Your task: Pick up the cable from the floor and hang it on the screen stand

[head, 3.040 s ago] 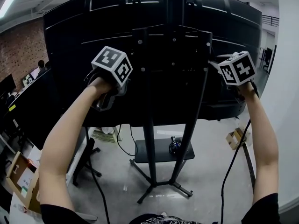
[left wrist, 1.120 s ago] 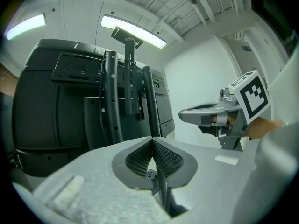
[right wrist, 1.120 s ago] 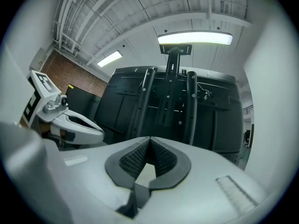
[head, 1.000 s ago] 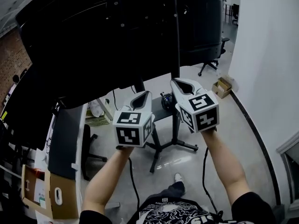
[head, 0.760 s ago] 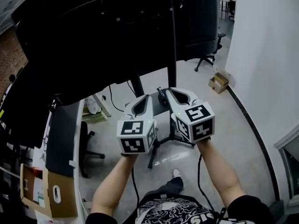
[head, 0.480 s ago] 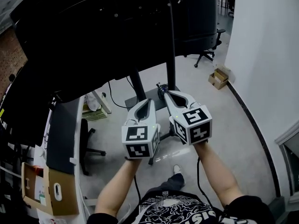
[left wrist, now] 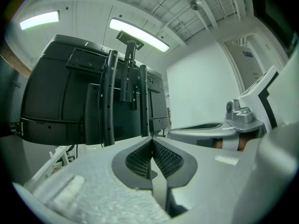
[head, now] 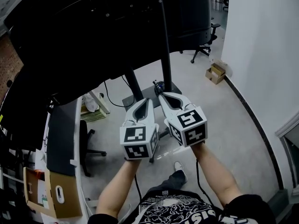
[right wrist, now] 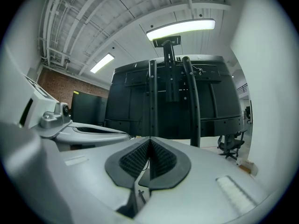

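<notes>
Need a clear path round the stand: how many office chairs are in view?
2. One office chair stands far right, past the screen; the other sits left, beside the desk. More may hide behind the screen.

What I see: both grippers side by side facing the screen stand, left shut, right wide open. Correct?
No: the right gripper is shut too, empty, per the right gripper view. The left gripper is shut, and both face the screen stand side by side.

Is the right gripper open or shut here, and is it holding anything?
Shut and empty: the right gripper shows its jaws pressed together with nothing between.
</notes>
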`<action>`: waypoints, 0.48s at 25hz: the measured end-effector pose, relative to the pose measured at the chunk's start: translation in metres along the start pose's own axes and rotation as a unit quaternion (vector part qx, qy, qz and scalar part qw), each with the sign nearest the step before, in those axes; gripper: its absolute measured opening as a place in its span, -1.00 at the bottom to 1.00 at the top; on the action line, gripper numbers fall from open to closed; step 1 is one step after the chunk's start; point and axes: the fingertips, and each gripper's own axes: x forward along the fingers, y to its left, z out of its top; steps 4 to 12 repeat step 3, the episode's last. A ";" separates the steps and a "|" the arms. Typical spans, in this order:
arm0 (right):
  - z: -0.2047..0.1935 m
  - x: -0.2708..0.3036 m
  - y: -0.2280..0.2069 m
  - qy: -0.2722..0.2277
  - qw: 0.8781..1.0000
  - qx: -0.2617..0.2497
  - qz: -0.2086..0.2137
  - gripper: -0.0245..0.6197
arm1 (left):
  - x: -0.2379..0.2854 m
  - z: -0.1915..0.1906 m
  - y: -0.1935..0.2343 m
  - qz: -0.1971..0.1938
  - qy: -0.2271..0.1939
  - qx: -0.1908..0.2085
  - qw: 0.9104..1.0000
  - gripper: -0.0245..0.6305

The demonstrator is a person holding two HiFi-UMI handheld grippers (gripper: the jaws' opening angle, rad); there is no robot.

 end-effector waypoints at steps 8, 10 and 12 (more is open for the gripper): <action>-0.002 -0.001 0.001 0.001 1.000 -0.001 0.001 -0.91 | 0.001 -0.006 -0.003 -0.006 0.006 -0.004 1.000 -0.92; -0.002 -0.001 0.001 0.001 1.000 -0.001 0.001 -0.91 | 0.001 -0.006 -0.003 -0.006 0.006 -0.004 1.000 -0.92; -0.002 -0.001 0.001 0.001 1.000 -0.001 0.001 -0.91 | 0.001 -0.006 -0.003 -0.006 0.006 -0.004 1.000 -0.92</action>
